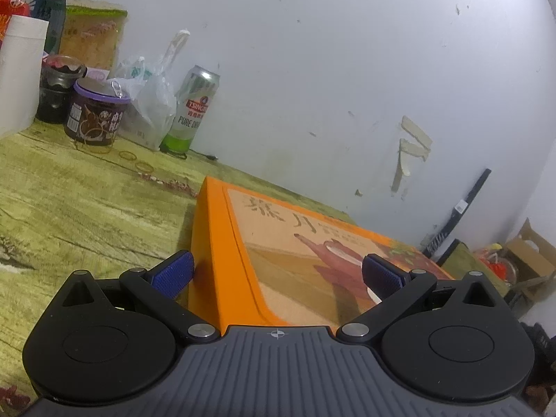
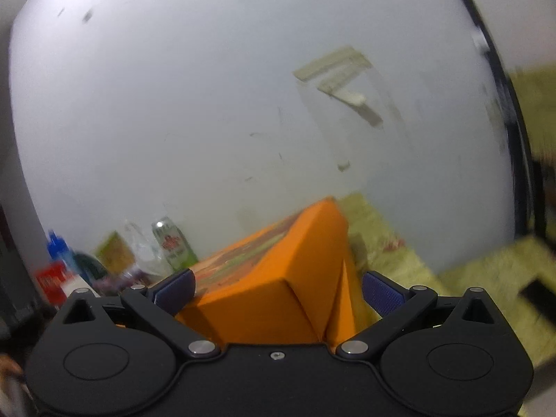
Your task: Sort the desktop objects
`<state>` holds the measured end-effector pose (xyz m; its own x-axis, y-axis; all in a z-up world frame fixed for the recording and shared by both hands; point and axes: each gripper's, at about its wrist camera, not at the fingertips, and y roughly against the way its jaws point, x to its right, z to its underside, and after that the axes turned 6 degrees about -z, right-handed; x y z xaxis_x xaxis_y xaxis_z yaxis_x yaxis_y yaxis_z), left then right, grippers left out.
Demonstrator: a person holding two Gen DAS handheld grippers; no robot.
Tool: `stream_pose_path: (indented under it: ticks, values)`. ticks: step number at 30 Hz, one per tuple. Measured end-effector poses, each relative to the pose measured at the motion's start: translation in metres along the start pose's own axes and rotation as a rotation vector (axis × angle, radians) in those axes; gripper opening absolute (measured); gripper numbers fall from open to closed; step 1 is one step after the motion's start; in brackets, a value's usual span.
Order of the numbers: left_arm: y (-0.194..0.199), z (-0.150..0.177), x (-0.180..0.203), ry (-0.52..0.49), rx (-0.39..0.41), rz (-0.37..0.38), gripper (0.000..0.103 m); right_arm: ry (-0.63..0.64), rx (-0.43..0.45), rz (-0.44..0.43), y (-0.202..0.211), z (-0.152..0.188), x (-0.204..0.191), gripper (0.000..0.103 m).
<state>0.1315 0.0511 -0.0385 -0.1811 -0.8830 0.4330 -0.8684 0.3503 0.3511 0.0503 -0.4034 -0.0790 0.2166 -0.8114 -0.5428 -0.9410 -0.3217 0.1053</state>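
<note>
Your left gripper (image 1: 278, 272) is spread wide, straddling the orange tea box (image 1: 278, 243) corner, bottom centre. Your right gripper (image 2: 278, 286) is likewise spread around its other end, not pinching.

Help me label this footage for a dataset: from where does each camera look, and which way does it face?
Left wrist: on the left hand-held gripper, looking along its open fingers at the orange box's left corner, the beer can and the wall beyond.
Right wrist: on the right hand-held gripper, open around the box's right corner, facing the wall; blurred.
Shared: the box, the can, the taped wall. No hand shows.
</note>
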Motion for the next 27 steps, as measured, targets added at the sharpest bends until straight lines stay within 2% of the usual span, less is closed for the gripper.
stream_pose_path:
  ticks: [15,21,23,27]
  values:
    - [0.01,0.006,0.001,0.015,-0.005,0.009,0.103,-0.043,-0.005,-0.031,0.024,0.012,0.004,0.103]
    - [0.01,0.005,0.004,0.019,-0.014,0.024,0.103,0.048,-0.015,0.001,0.022,0.016,-0.009,0.103]
    - [0.01,0.006,0.009,-0.003,-0.021,0.039,0.103,0.077,-0.022,0.01,0.021,0.017,-0.013,0.103]
    - [0.008,0.008,0.017,-0.067,-0.022,0.015,0.103,0.126,-0.037,0.026,0.02,0.018,-0.02,0.103]
